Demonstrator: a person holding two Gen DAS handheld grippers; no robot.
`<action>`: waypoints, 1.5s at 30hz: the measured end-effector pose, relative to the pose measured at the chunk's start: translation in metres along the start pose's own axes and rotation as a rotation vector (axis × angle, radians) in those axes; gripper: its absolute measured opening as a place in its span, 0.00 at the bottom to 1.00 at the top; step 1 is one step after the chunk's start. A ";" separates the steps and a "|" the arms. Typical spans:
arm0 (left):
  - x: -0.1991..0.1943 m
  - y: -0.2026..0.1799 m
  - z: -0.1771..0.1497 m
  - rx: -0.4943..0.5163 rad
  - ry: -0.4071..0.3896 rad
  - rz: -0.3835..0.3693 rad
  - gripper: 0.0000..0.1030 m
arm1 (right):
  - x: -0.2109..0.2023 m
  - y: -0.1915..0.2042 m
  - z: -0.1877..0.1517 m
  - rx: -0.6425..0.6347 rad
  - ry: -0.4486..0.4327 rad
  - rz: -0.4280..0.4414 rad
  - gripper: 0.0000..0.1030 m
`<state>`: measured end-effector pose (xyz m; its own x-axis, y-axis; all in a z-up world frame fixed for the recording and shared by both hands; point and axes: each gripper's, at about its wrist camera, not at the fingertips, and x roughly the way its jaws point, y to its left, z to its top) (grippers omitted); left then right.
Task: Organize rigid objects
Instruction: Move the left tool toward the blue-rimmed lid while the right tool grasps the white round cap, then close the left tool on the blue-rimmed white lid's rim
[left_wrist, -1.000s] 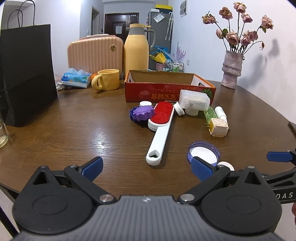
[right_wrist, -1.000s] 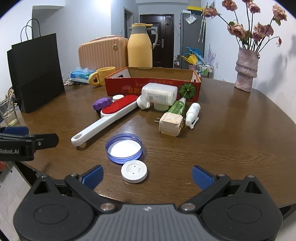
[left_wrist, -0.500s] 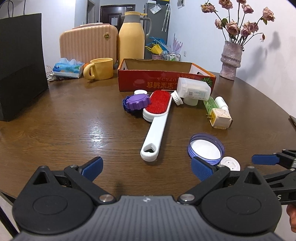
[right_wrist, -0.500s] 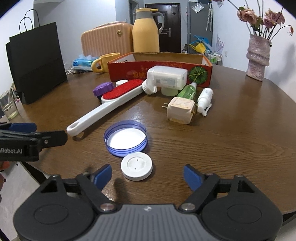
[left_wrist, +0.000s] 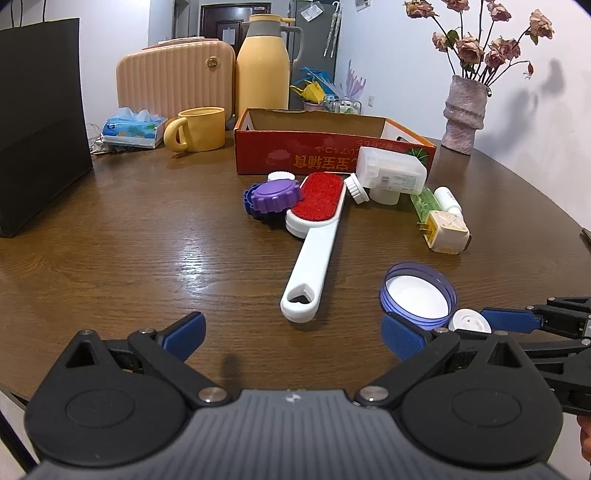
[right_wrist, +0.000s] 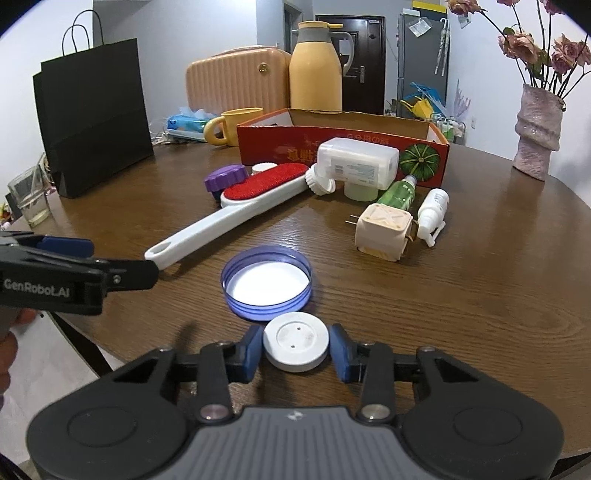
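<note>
The white round cap (right_wrist: 296, 346) is the thing in hand: it lies flat on the worktop (right_wrist: 480, 295) at the near edge, well in front of the red cardboard box (right_wrist: 343, 147) and just on the near side of the blue ring lid (right_wrist: 266, 281), which it nearly touches. The right hand-held gripper (right_wrist: 295, 349) is set around the cap, one blue pad on each side, and its jaws are closing on it; the pads appear to meet the cap's rim, though a firm clench cannot be confirmed. The left hand-held gripper (left_wrist: 291, 332) is held released, with nothing between its pads, above bare worktop on the near side of the white brush handle (left_wrist: 312, 258). The step is judged to be the pick-up of the cap, an early one, since the brush, the purple lid (left_wrist: 275, 195), the white bottle (left_wrist: 391, 175), the green bottle (right_wrist: 400, 190), the small spray bottle (right_wrist: 433, 208) and the beige plug (right_wrist: 384, 230) are all seen lying in front of the box, none visibly inside it. For the next move the grip would have to be completed squarely across the cap's low rim, and the cap lifted straight up so that the blue ring lid is not dragged. It would then presumably be carried over the cluttered items and lowered past the box's front wall.
</note>
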<state>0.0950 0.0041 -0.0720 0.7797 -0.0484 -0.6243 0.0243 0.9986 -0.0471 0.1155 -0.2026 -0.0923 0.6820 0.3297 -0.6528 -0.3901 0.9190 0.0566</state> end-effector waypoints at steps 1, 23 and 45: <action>0.000 -0.001 0.000 0.001 -0.001 -0.001 1.00 | 0.000 -0.001 0.000 0.005 -0.001 0.005 0.37; 0.015 -0.039 0.012 0.066 0.003 -0.045 1.00 | -0.013 -0.048 -0.003 0.089 -0.065 -0.027 0.37; 0.053 -0.090 0.020 0.103 0.072 -0.077 1.00 | -0.013 -0.109 -0.014 0.175 -0.089 -0.053 0.37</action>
<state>0.1467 -0.0883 -0.0857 0.7263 -0.1223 -0.6764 0.1488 0.9887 -0.0190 0.1407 -0.3102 -0.1001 0.7536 0.2906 -0.5896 -0.2443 0.9565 0.1591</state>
